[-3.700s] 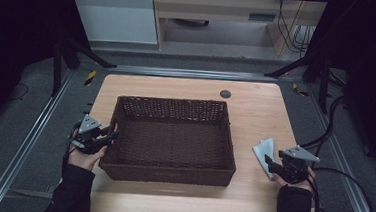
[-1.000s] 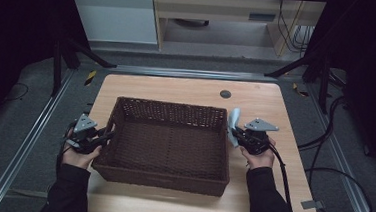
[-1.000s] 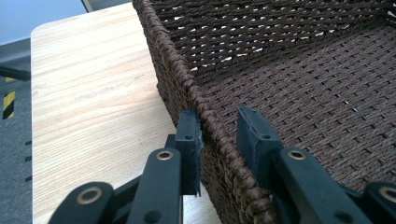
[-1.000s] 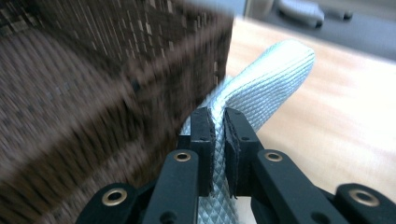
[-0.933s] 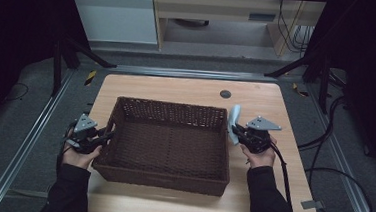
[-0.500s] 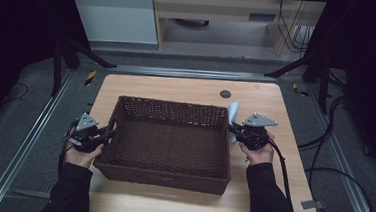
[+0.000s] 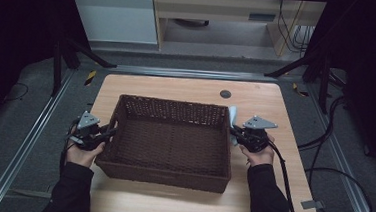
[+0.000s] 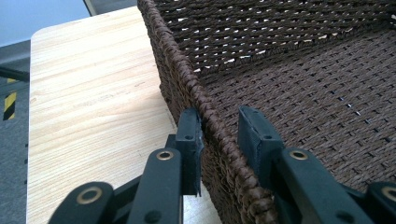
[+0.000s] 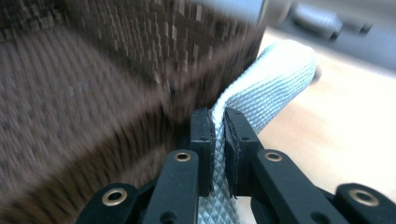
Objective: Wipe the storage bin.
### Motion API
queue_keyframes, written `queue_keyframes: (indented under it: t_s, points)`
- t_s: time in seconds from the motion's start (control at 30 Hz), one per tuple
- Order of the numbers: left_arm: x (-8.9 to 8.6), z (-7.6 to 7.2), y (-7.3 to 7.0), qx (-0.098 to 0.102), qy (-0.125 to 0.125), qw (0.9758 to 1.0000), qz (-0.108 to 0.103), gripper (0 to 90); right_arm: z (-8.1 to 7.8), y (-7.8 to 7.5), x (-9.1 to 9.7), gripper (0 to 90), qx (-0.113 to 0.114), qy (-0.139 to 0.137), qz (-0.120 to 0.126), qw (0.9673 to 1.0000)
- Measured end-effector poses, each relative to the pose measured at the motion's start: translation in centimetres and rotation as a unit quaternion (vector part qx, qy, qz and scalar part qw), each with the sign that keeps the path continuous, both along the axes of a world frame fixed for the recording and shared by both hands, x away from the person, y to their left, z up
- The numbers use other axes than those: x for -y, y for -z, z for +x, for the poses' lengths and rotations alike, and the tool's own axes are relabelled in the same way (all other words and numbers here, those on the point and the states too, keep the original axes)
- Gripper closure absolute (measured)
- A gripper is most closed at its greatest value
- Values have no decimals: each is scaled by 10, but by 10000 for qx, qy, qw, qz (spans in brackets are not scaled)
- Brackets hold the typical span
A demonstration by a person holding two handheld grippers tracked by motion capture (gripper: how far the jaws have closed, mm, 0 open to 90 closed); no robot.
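A dark brown wicker basket (image 7: pixel 171 104) (image 8: pixel 289 70) (image 9: pixel 93 70) stands in the middle of the wooden table (image 7: pixel 177 87). My left gripper (image 7: pixel 108 131) (image 8: pixel 219 122) straddles the basket's left wall, one jaw outside and one inside, and is shut on the braided rim. My right gripper (image 7: pixel 235 132) (image 9: pixel 218 116) hovers by the basket's right wall, near the far corner. It is shut on a pale grey ribbed cloth (image 7: pixel 232 116) (image 9: pixel 280 70), which stands up from the jaws and folds over beside the rim. The inside of the basket is bare.
A round black grommet (image 7: pixel 225 93) sits in the table near its far edge. A black cable (image 7: pixel 322 170) trails from the right gripper over the table's right side. Bare wood lies left of the basket (image 8: pixel 93 93) and along the front edge.
Since the earliest frame the right gripper has carried the cloth from the table's right front to the basket's right wall. In the last second it edged slightly farther away. The left gripper stayed on the rim.
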State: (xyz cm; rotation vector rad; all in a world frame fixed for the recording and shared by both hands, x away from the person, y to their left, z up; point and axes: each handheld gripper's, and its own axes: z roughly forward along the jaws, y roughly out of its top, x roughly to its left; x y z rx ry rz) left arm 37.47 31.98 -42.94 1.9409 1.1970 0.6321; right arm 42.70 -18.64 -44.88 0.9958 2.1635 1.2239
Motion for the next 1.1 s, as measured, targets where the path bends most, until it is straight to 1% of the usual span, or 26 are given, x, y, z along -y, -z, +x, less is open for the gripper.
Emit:
queue_keyframes:
  t_s: [0.03,0.1,0.17,0.2,0.27,0.3,0.37,0.43,0.47,0.5,0.53,0.57,0.63,0.67,0.73,0.77,0.8,0.87,0.93,0.97,1.0,1.03,1.1]
  points:
    - [0,1,0,-2,-7,10000,-5,695,-1,-7,1,834,164,15,85,9998]
    - [0,2,0,5,-6,10000,-13,694,-2,-15,2,834,357,1,200,9992]
    - [0,4,1,14,-18,10000,-78,691,-1,-20,2,835,461,-42,154,9988]
    - [0,4,1,16,-15,9999,-100,686,-1,-21,2,835,471,-40,143,9988]
    - [0,4,1,38,-24,9999,-92,679,0,-19,3,835,420,-61,88,9991]
    - [1,4,1,64,-29,10000,-52,671,0,-17,2,835,359,-70,38,9993]
    - [1,3,1,76,-57,9999,-39,651,0,-10,2,835,225,-132,-79,9996]
    - [-2,4,1,94,-89,9999,-44,593,-1,0,2,835,63,-153,-166,9997]
    - [-3,4,1,102,-109,9998,-137,550,0,4,2,835,-21,-154,-234,9996]
    - [-6,4,0,135,-136,9994,-286,518,0,7,2,835,-70,-153,-288,9994]
    - [-8,3,-1,165,-143,9989,-413,481,-1,12,2,835,-158,-145,-325,9992]
    - [-9,2,-2,184,-132,9983,-542,454,-1,15,1,835,-193,-150,-332,9992]
    - [-9,-1,-6,218,-106,9986,-463,445,-2,23,1,834,-308,-114,-393,9987]
    - [-8,-3,-7,242,-67,9991,-348,446,-2,25,0,834,-370,-124,-433,9983]
    - [-5,-7,-7,211,54,9996,-195,464,-3,32,-3,834,-479,-178,-547,9972]
    - [-3,-8,-6,215,54,9997,-91,483,-3,33,-4,834,-527,-203,-545,9969]
    - [-2,-9,-6,182,61,9998,-31,494,-3,34,-5,834,-559,-212,-529,9968]
    - [-2,-10,-3,84,79,9999,-32,543,-4,31,-3,834,-566,-228,-408,9973]
    - [-3,-9,0,-52,78,10000,-25,578,-5,26,-1,834,-492,-254,-275,9981]
    - [-3,-8,0,-69,95,9999,-118,605,-6,20,2,834,-398,-247,-184,9987]
    - [-3,-8,0,-83,91,9998,-131,624,-8,15,5,834,-284,-255,-5,9993]
    - [-2,-9,0,-87,100,9999,-90,640,-9,10,7,834,-191,-246,113,9995]
    - [0,-9,-1,-79,62,9999,-20,667,-14,-4,11,835,130,-257,357,9989]
